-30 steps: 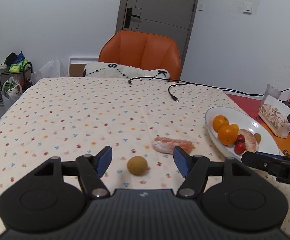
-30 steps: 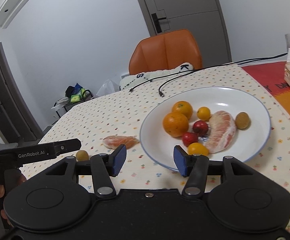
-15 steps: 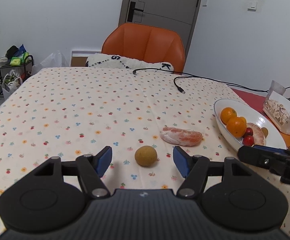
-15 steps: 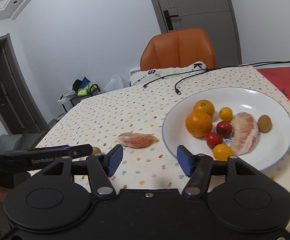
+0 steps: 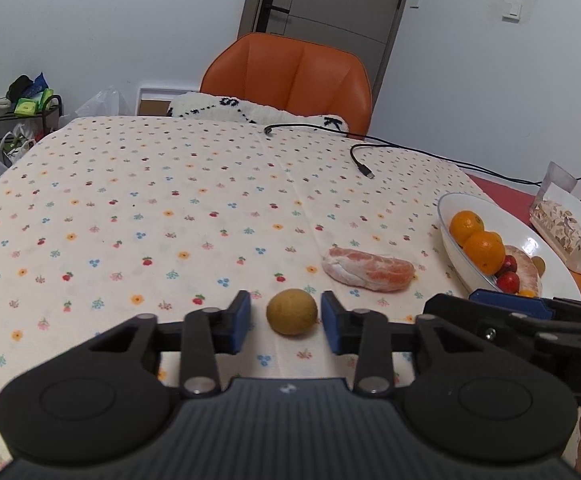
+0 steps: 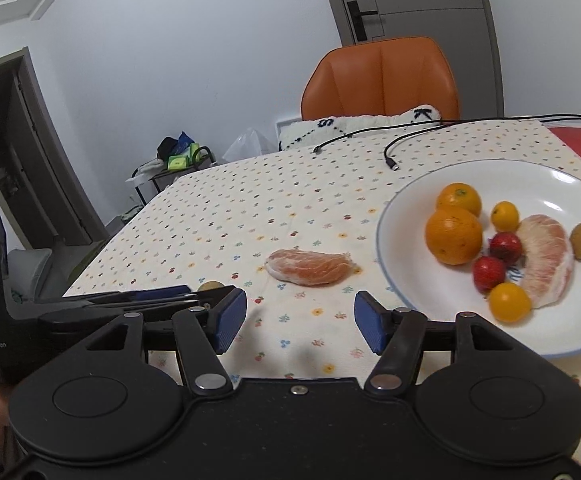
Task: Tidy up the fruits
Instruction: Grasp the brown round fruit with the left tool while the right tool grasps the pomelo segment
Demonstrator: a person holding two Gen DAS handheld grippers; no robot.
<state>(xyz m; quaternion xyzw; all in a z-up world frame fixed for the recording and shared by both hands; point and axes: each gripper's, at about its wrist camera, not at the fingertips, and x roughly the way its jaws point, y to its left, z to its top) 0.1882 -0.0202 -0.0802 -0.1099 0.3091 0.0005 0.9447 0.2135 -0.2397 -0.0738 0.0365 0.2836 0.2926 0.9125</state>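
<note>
A table with a cream cloth printed with small flowers (image 5: 138, 200) fills the white-walled room; behind it stand an orange leather chair (image 5: 290, 76) and a grey door (image 5: 330, 0). Two black cables (image 5: 390, 152) lie across the far side. The left gripper (image 5: 286, 320) is closing its blue jaws around a small round yellow-brown fruit (image 5: 291, 311) on the cloth, a narrow gap on each side. A peeled pink pomelo segment (image 6: 310, 267) lies beside the white round plate (image 6: 410, 200) of fruits. The right gripper (image 6: 300, 320) hangs apart over bare cloth, holding nothing.
</note>
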